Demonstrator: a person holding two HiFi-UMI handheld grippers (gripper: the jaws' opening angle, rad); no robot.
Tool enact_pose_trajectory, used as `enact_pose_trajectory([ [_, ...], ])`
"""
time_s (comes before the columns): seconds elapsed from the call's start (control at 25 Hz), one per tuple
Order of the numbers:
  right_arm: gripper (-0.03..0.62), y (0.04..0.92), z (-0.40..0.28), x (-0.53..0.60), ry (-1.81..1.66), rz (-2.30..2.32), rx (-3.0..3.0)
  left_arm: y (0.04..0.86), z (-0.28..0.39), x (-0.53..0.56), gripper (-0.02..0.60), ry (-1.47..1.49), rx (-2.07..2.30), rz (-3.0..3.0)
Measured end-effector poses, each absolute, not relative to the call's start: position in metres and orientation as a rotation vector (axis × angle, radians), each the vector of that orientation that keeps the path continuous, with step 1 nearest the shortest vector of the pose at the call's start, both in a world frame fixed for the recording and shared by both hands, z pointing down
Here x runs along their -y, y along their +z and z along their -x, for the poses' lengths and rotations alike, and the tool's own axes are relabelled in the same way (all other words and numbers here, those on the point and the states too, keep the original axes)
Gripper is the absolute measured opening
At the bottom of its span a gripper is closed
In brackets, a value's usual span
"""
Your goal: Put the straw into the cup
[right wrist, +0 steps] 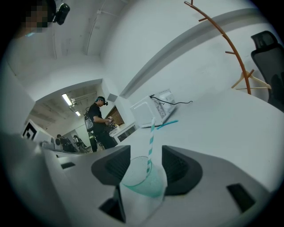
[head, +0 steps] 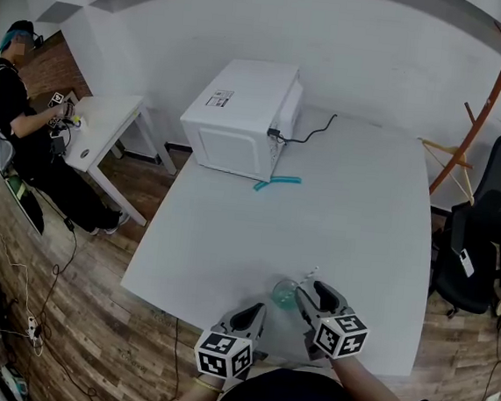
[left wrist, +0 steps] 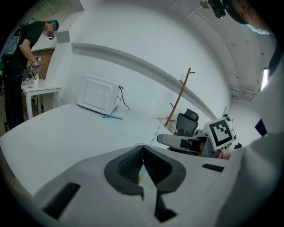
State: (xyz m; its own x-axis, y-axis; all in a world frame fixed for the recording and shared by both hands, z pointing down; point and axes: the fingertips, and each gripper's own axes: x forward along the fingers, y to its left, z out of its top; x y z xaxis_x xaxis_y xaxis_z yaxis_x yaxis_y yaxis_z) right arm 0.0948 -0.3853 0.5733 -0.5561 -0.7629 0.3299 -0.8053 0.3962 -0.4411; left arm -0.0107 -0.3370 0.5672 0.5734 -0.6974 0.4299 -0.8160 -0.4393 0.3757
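White desk [head: 366,189] carries the light, tippy cup [right wrist: 141,182] between our right gripper's [right wrist: 147,165] released jaws; we'd pinch its thin, crushable straw [right wrist: 151,137] mid-shaft, gently. Our left gripper's [left wrist: 143,166] jaws are clenched, empty.

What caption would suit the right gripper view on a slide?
Right gripper, jaws open, on either side of a teal cup with a striped straw standing in it, on a white table.

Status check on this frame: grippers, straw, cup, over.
Left gripper shut, empty. Right gripper open, cup between jaws. Straw stands in cup. Nothing in the way.
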Motion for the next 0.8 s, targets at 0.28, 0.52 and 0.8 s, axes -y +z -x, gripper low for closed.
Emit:
enact_pose_trajectory([
  [0.28,0.204,0.564,-0.093,0.373,0.875,-1.442,2.588,0.565,0.008,0.33,0.02,0.294,1.191,-2.275],
  [0.52,0.204,0.552,-0.092,0.36,0.873,-1.453,2.621,0.563,0.006,0.322,0.02,0.289,1.173,-2.292],
  [0.8,0.204,0.534,-0.093,0.344,0.846,-1.484,2.648,0.56,0.003,0.311,0.02,0.288,1.144,-2.312],
])
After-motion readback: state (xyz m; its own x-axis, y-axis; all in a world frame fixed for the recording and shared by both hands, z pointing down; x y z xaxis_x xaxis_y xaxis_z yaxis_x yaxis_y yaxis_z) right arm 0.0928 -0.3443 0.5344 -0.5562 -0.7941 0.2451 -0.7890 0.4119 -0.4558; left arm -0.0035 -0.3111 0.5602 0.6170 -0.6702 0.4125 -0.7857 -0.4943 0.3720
